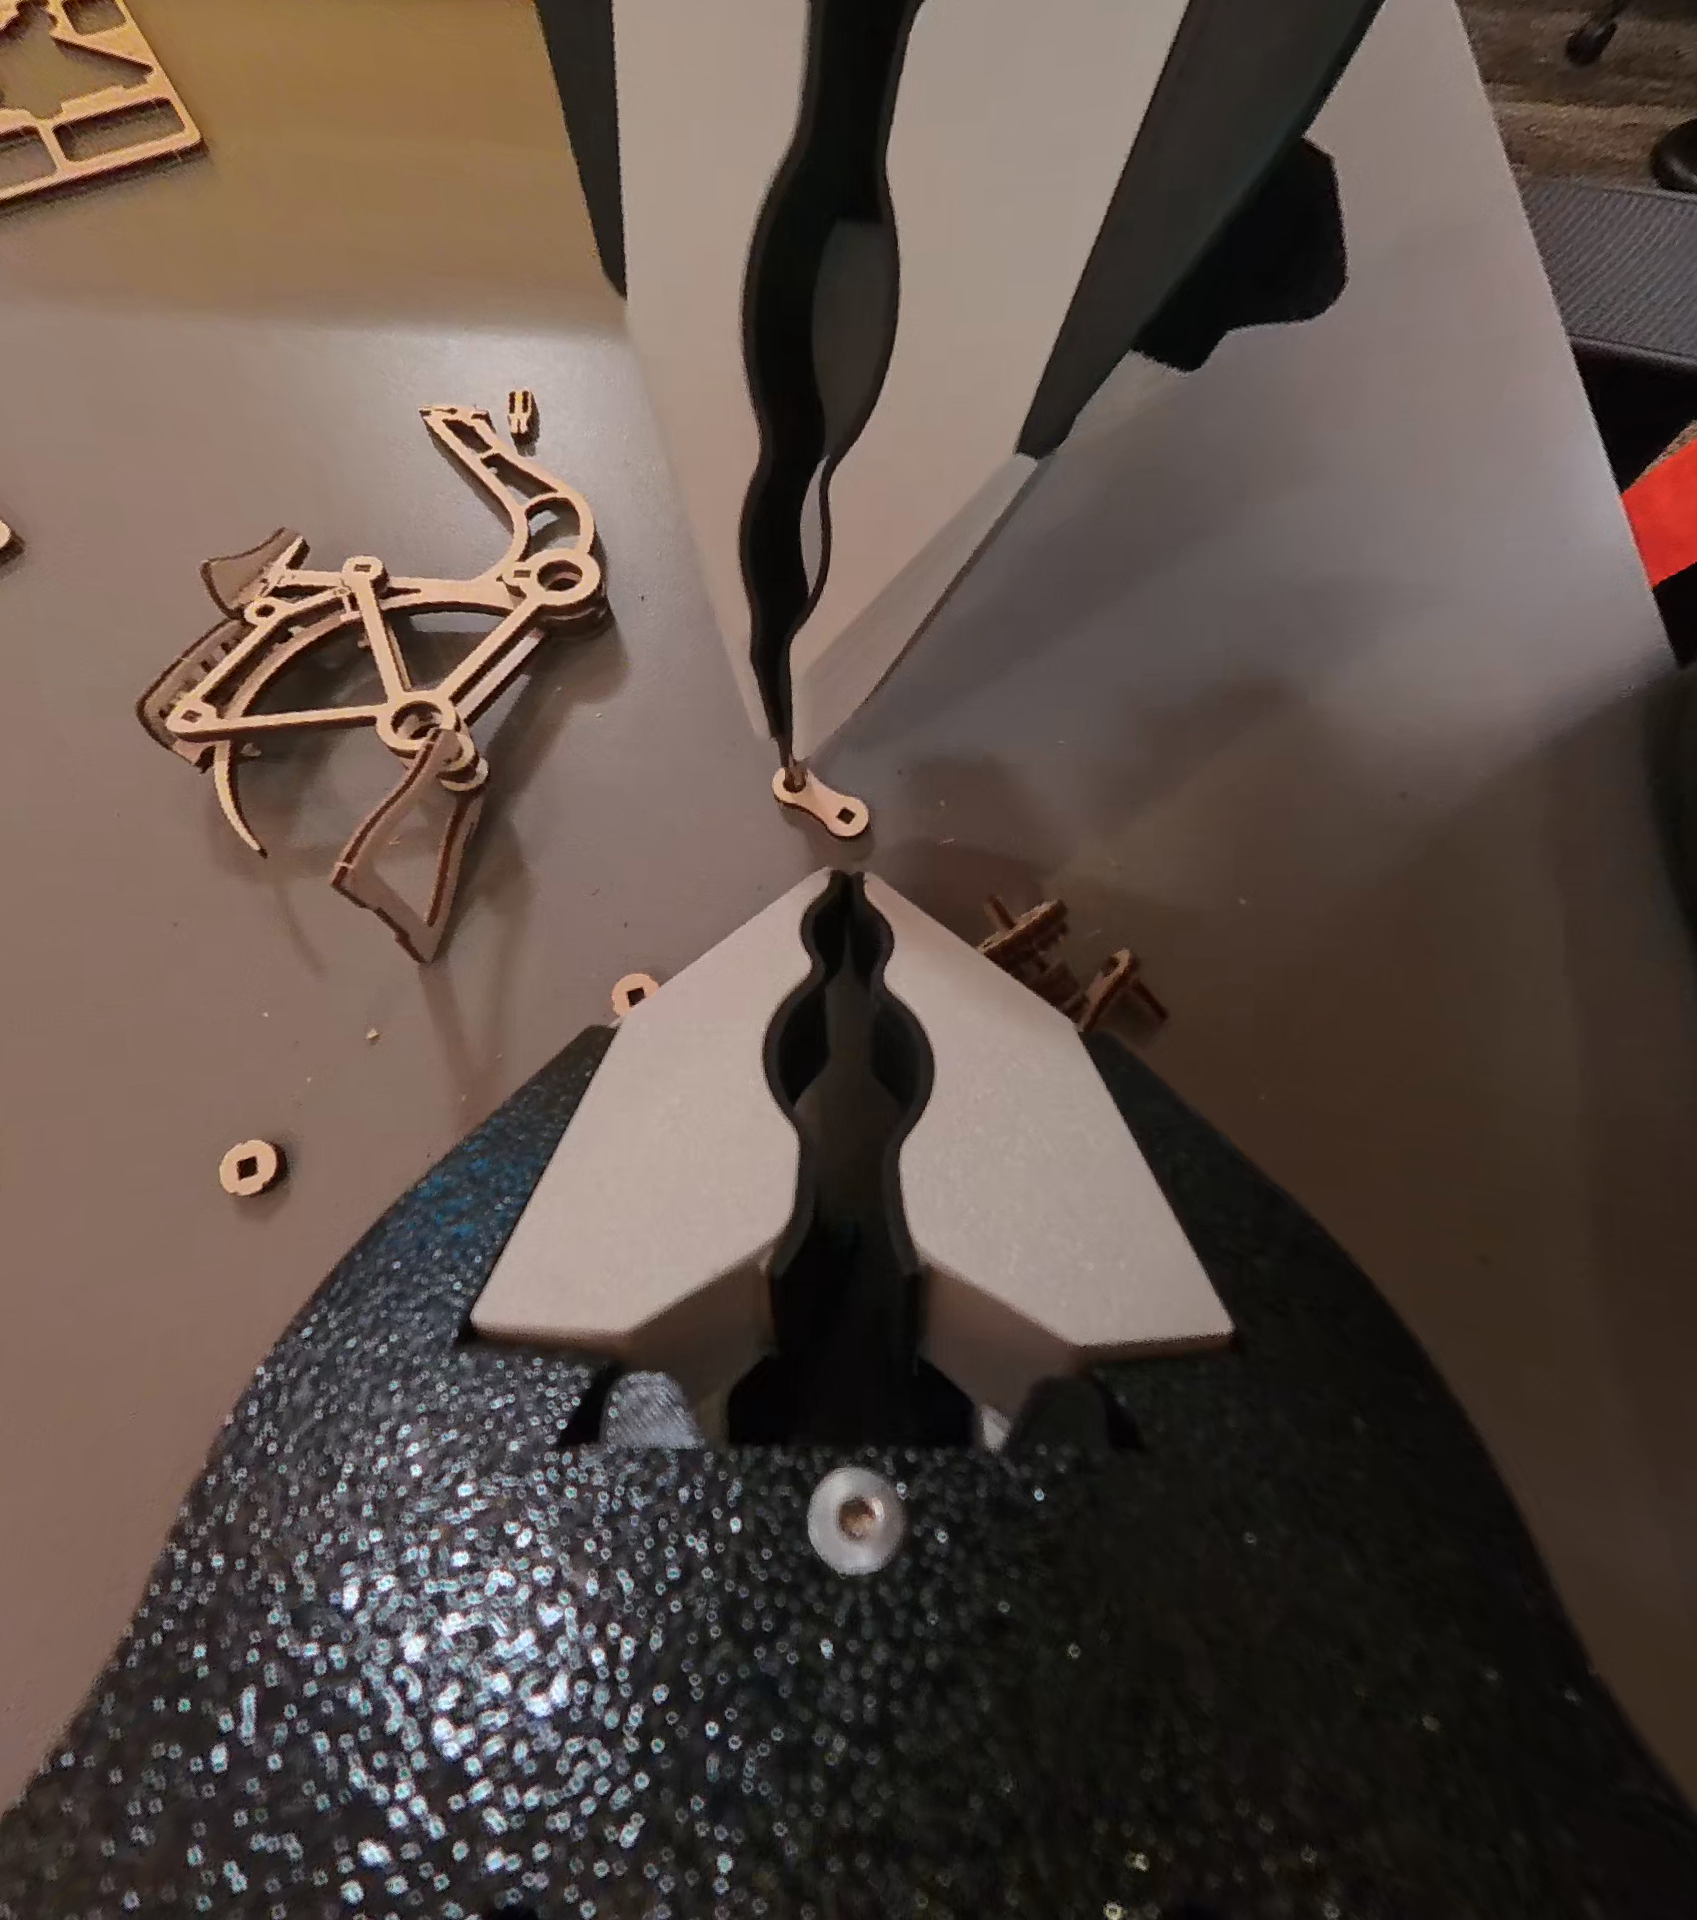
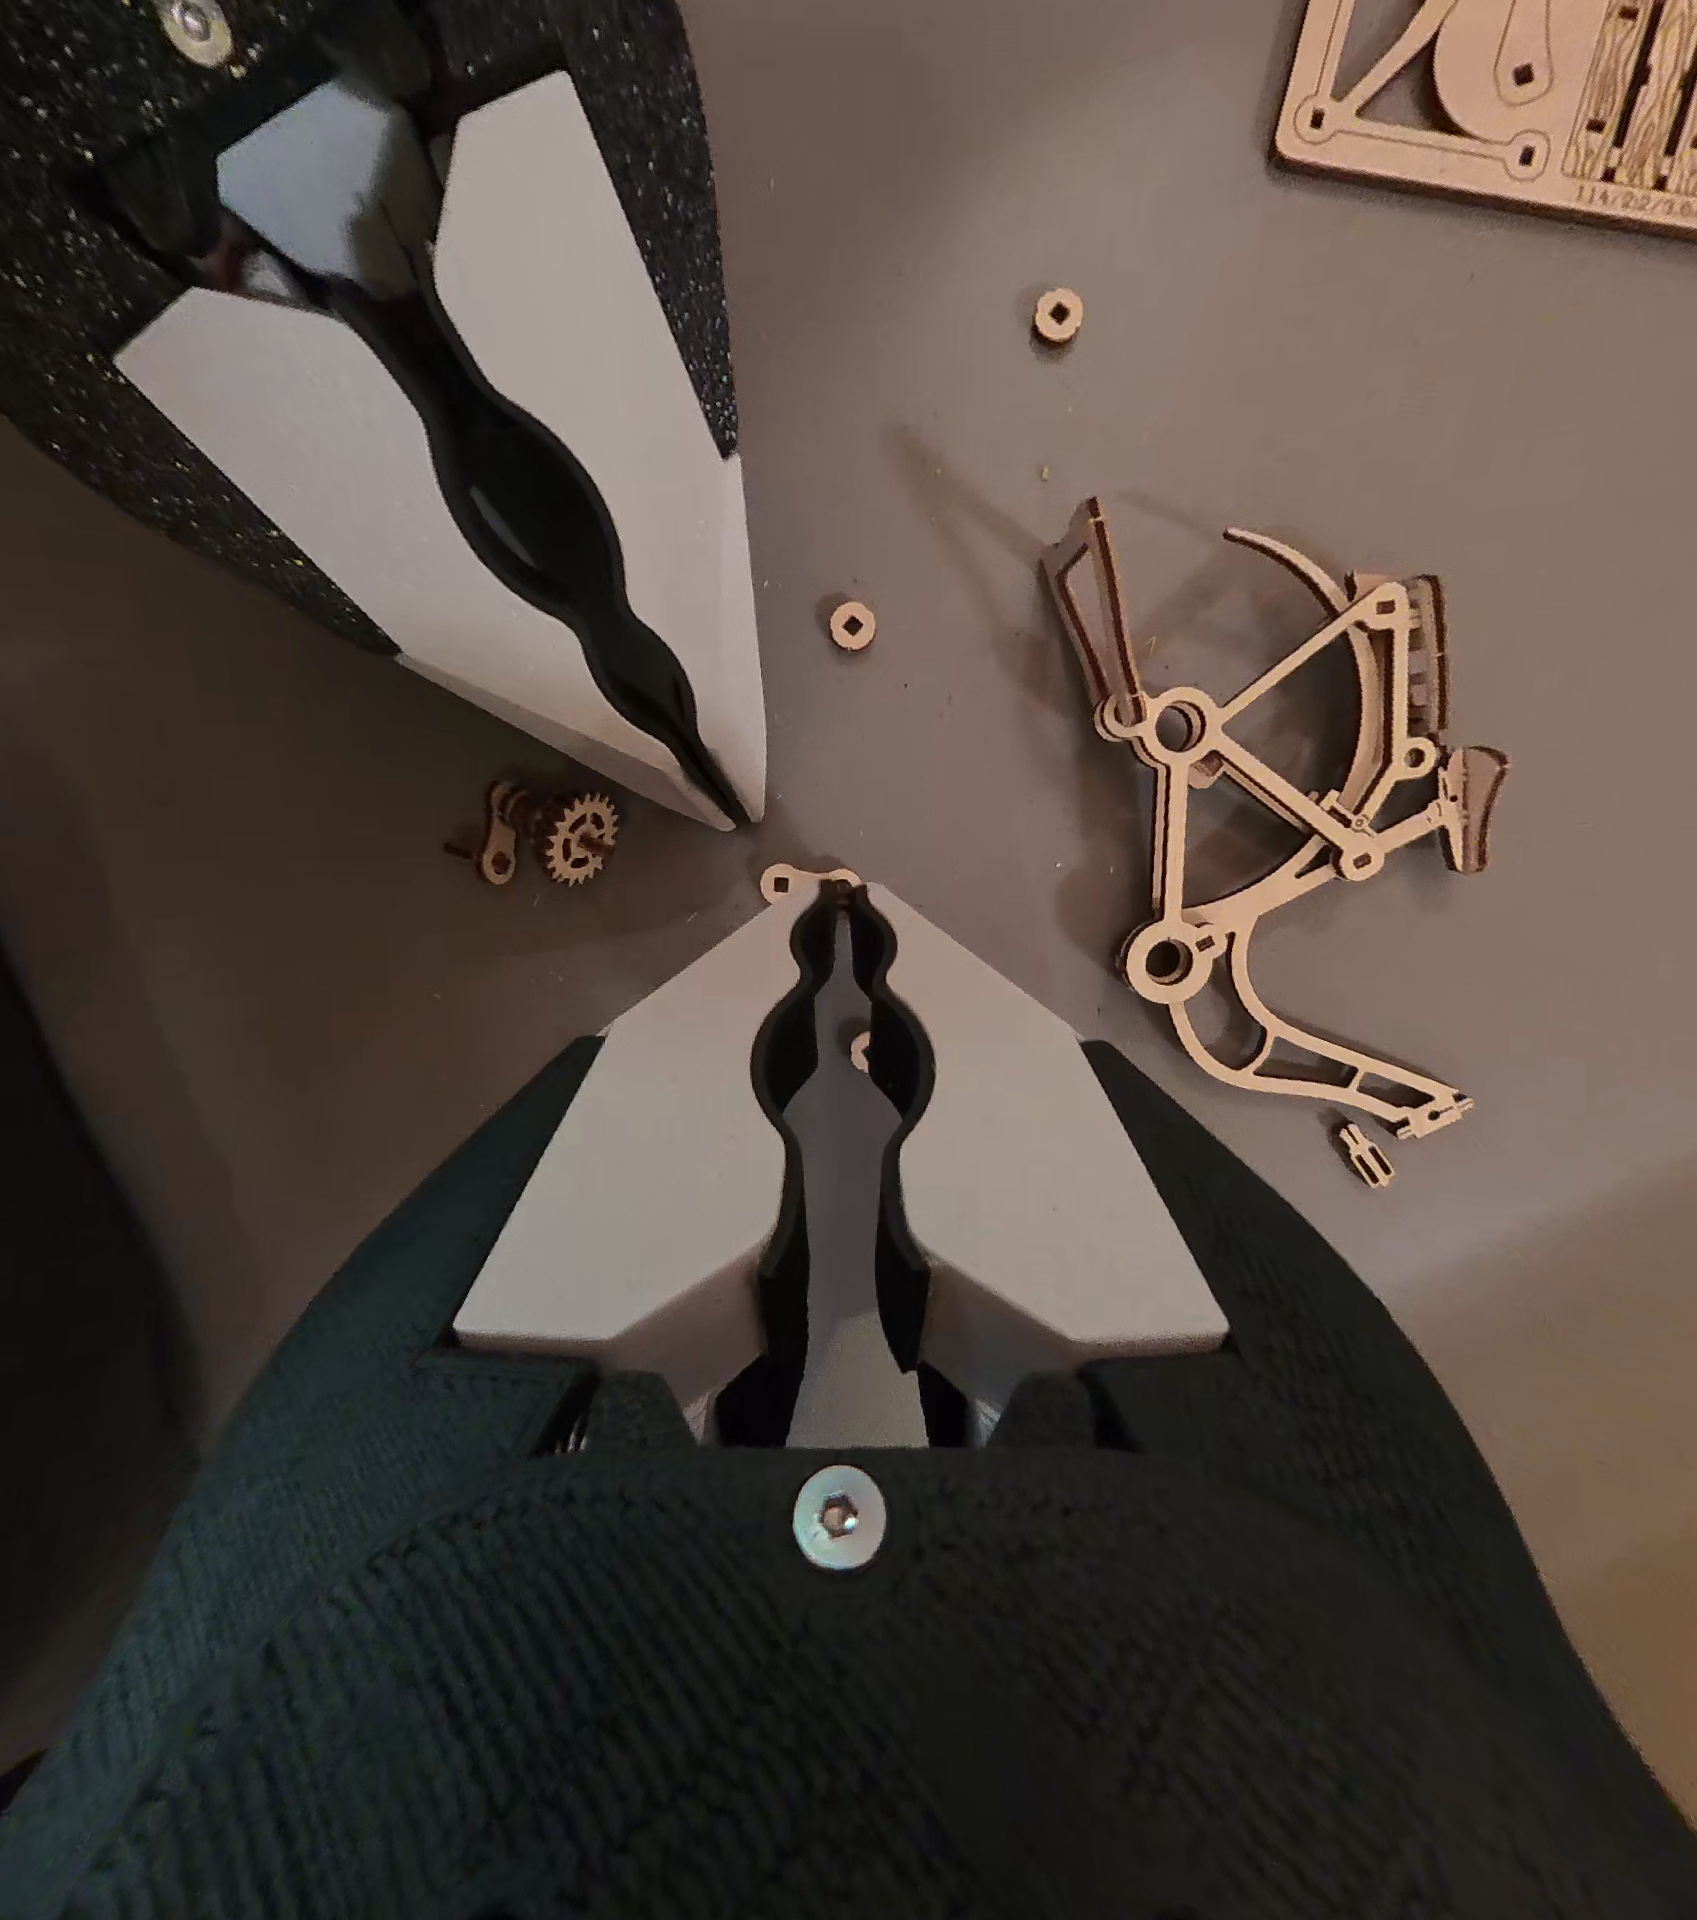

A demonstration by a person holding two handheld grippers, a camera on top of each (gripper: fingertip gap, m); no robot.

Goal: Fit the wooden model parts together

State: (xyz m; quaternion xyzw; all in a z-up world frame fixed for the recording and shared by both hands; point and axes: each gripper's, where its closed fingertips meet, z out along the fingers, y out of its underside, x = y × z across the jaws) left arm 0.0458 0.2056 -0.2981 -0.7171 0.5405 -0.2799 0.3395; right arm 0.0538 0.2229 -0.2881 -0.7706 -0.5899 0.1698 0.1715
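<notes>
We saw our right gripper [image 2: 846, 896] closed at its tips on a tiny pin set in one end hole of the small wooden link [image 1: 820, 805], which lay flat on the grey bench [image 1: 1239, 1039]. Our left gripper [image 1: 849, 881] was pinched shut on nothing — its tips just beside the link's other end. The half-built wooden model [image 2: 1280, 821] lay apart on the bench, a small gear assembly [image 2: 553, 831] near the left gripper, and two loose washers [image 2: 852, 625] nearby.

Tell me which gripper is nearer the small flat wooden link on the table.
Right. The right gripper has its tips at one end of the small wooden link; the left gripper, shut, sits just short of it, apart.
</notes>
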